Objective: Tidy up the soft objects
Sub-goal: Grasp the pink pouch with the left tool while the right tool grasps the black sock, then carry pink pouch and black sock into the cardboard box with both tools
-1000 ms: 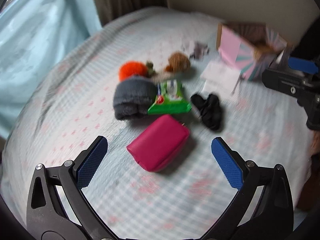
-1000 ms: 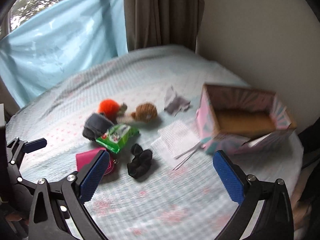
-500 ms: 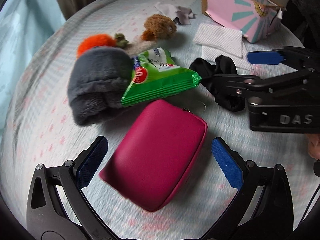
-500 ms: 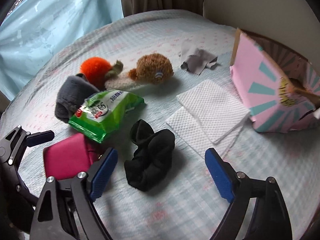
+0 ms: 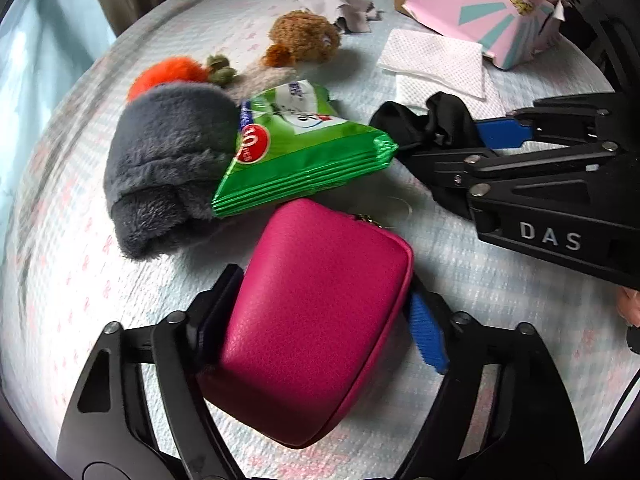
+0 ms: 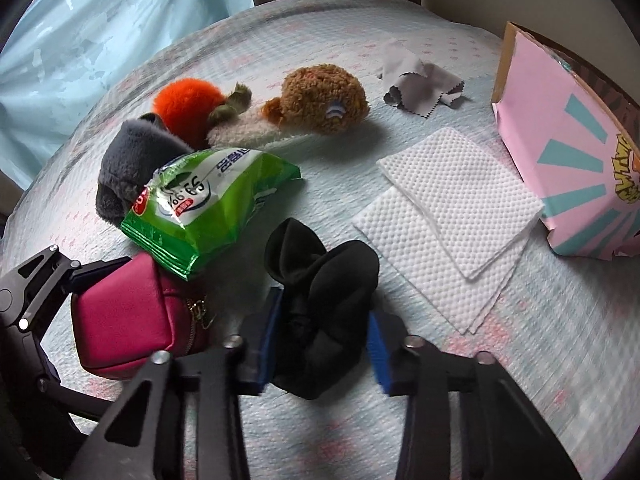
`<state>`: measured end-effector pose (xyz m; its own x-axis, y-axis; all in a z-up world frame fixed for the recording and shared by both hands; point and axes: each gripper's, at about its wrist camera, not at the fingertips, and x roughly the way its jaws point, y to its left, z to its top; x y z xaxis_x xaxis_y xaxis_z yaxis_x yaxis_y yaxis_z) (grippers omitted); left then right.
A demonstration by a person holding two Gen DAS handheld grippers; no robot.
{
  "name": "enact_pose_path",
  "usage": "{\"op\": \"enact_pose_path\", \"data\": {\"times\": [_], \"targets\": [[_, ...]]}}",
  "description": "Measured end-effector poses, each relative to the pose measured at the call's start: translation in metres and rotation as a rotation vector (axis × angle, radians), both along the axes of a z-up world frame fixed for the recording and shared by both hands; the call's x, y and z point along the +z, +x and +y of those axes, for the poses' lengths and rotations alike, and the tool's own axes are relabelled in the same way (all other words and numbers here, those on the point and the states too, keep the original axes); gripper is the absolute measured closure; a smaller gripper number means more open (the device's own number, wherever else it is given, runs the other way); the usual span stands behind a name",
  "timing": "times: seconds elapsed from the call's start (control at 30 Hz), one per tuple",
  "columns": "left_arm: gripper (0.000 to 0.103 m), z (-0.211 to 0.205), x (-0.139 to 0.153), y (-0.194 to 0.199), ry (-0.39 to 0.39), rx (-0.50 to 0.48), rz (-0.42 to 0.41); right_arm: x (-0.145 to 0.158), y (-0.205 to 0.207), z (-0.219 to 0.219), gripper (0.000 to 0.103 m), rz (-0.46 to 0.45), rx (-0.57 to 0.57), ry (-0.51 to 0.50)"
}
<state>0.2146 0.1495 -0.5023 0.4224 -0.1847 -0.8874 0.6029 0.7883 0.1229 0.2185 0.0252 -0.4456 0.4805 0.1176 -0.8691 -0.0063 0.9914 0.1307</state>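
Pouch (image 5: 316, 316), magenta, pinched between the pads of my left gripper (image 5: 320, 320), lying on the pale checked bedspread (image 5: 68, 288). Black cloth bundle (image 6: 320, 304) squeezed between the blue pads of my right gripper (image 6: 322, 340), also down on the bedspread. Green wipes pack (image 6: 208, 204) rests partly on the grey plush (image 5: 168, 160) and overlaps the pouch's far edge. Orange plush (image 6: 188, 104) and brown plush (image 6: 320, 98) behind them. White paper napkins (image 6: 452, 208) lie beside the pink box (image 6: 568, 152); grey cloth (image 6: 420, 80) farther back.
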Motion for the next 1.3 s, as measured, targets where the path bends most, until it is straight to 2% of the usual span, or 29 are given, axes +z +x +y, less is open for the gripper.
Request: {"op": "enact_pose_path", "data": {"times": [0.2, 0.33, 0.63, 0.83, 1.0, 1.17, 1.3], "targets": [[0.046, -0.004, 0.003, -0.006, 0.003, -0.011, 0.002, 0.003, -0.002, 0.002, 0.082, -0.006, 0.004, 0.006], [0.053, -0.005, 0.007, -0.009, -0.002, -0.004, 0.004, 0.009, -0.009, 0.0, 0.084, -0.019, 0.003, 0.003], [0.056, -0.002, 0.033, -0.03, -0.057, 0.053, 0.048, 0.043, -0.029, -0.014, 0.085, -0.043, -0.011, 0.0], [0.057, 0.003, 0.088, -0.049, -0.104, 0.131, 0.047, 0.102, -0.044, -0.025, 0.085, -0.057, -0.034, 0.001], [0.056, 0.002, 0.156, -0.055, -0.134, 0.204, 0.005, 0.169, -0.059, -0.04, 0.084, -0.107, -0.039, 0.016], [0.056, -0.019, 0.219, -0.051, -0.134, 0.242, -0.06, 0.222, -0.061, -0.064, 0.085, -0.163, -0.025, 0.034], [0.056, -0.047, 0.259, -0.047, -0.151, 0.259, -0.101, 0.261, -0.062, -0.096, 0.085, -0.216, -0.024, 0.05]]}}
